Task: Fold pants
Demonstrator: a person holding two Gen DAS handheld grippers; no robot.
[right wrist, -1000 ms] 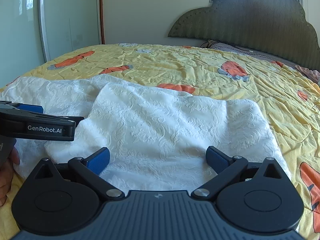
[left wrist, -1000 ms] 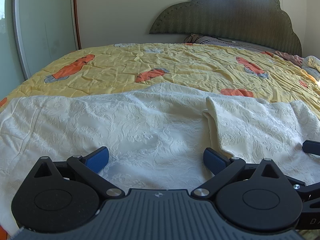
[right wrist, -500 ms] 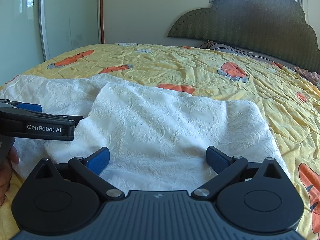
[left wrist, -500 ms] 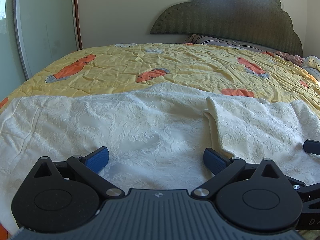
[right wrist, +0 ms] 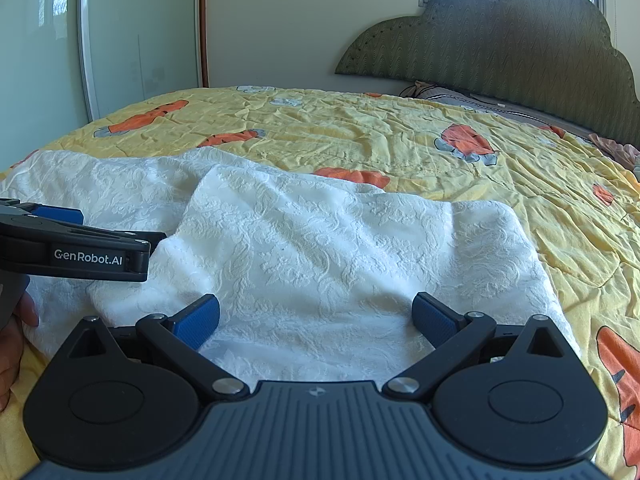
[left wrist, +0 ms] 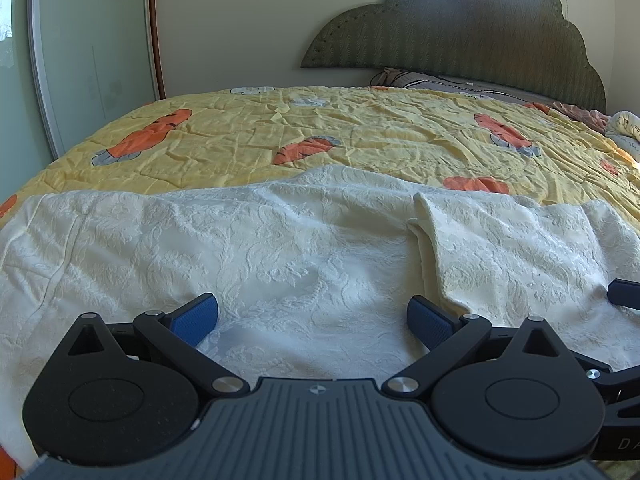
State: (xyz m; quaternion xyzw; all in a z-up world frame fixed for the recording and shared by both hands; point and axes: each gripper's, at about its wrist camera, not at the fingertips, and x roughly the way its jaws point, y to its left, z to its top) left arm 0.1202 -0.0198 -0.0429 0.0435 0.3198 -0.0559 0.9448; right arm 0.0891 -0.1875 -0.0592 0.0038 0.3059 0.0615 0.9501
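left gripper (left wrist: 312, 320): fingers apart, nothing between, low over white pants (left wrist: 280, 248) | right gripper (right wrist: 316, 320): fingers apart over folded part | pants lie on yellow quilt (left wrist: 360, 136) of the bed | headboard (left wrist: 460, 28) behind

Change over the last second: practically none.

- Left gripper (left wrist: 312, 320): no shift I can make out. In the right view its body at 9 o'clock wavers by a hair at most, within camera shake.
- Right gripper (right wrist: 316, 318): same; jaw gap unaltered, wide apart on both.
- Pants (left wrist: 300, 264): no new crease, and the folded edge at 2 o'clock in the left view has not moved.
- Thumb (right wrist: 28, 312) at 8 o'clock: no change.
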